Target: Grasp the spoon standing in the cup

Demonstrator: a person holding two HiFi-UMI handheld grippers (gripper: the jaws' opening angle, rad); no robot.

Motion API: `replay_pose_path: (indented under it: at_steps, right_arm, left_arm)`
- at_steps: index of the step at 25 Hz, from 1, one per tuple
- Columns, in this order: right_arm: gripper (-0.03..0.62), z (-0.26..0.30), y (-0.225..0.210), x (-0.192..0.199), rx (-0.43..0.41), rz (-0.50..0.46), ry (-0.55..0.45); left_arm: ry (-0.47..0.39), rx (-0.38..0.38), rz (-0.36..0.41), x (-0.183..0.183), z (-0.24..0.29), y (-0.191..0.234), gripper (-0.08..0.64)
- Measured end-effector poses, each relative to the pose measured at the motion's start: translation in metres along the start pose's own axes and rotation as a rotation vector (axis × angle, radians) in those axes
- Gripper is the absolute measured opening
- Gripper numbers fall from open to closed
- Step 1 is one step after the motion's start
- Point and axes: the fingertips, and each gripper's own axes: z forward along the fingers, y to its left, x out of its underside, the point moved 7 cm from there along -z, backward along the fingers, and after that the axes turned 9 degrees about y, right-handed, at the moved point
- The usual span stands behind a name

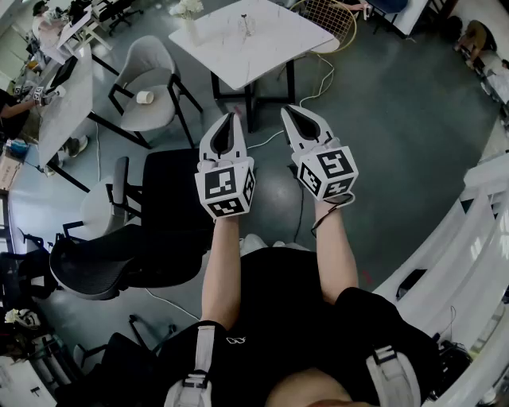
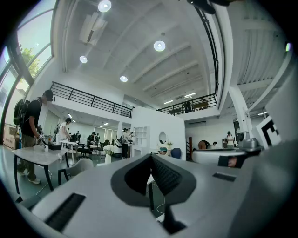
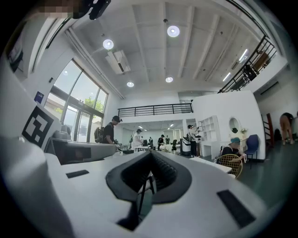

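Both grippers are held out side by side at arm's length above the grey floor, pointing toward a white table [image 1: 262, 48]. My left gripper [image 1: 232, 119] is shut with nothing in it; in the left gripper view its pads [image 2: 160, 174] meet with no gap. My right gripper [image 1: 291, 111] is also shut and empty, and its pads [image 3: 160, 169] are closed together. On the far table stands a small clear object with something thin in it [image 1: 245, 24], too small to tell as cup and spoon. Both grippers are well short of it.
A vase of white flowers [image 1: 189, 16] stands on the table's left corner. A grey chair [image 1: 151, 87] with a paper cup [image 1: 145, 97] on its seat is left of the table. A black office chair [image 1: 119, 254] is close at my left. Cables [image 1: 318, 79] run over the floor.
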Motion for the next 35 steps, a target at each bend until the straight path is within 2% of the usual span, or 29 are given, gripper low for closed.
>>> replay_pose_path:
  at_steps: [4, 7, 11, 22, 27, 31, 35]
  right_arm:
    - [0.005, -0.004, -0.001, 0.002, -0.017, -0.002, -0.005]
    - [0.005, -0.009, -0.010, -0.002, 0.028, 0.017, -0.042]
    - [0.006, -0.015, -0.022, -0.003, 0.072, 0.013, -0.035]
    - [0.006, -0.005, -0.042, -0.008, 0.056, 0.022, -0.019]
    - [0.006, 0.003, -0.049, -0.011, 0.030, 0.024, -0.023]
    - [0.006, 0.018, -0.063, -0.015, 0.010, -0.025, -0.022]
    - [0.006, 0.029, -0.088, -0.021, 0.039, -0.031, -0.035]
  left_arm:
    - [0.007, -0.014, -0.008, 0.003, -0.001, -0.003, 0.017]
    - [0.008, -0.015, -0.007, 0.002, 0.001, -0.007, 0.017]
    - [0.012, -0.005, 0.000, 0.002, 0.002, -0.015, 0.017]
    - [-0.003, -0.033, -0.056, -0.004, 0.016, -0.001, 0.017]
    - [0.017, -0.078, -0.075, 0.003, 0.019, 0.014, 0.017]
    - [-0.012, -0.088, -0.094, -0.002, 0.038, 0.023, 0.016]
    - [-0.051, -0.062, -0.098, -0.007, 0.063, 0.028, 0.017]
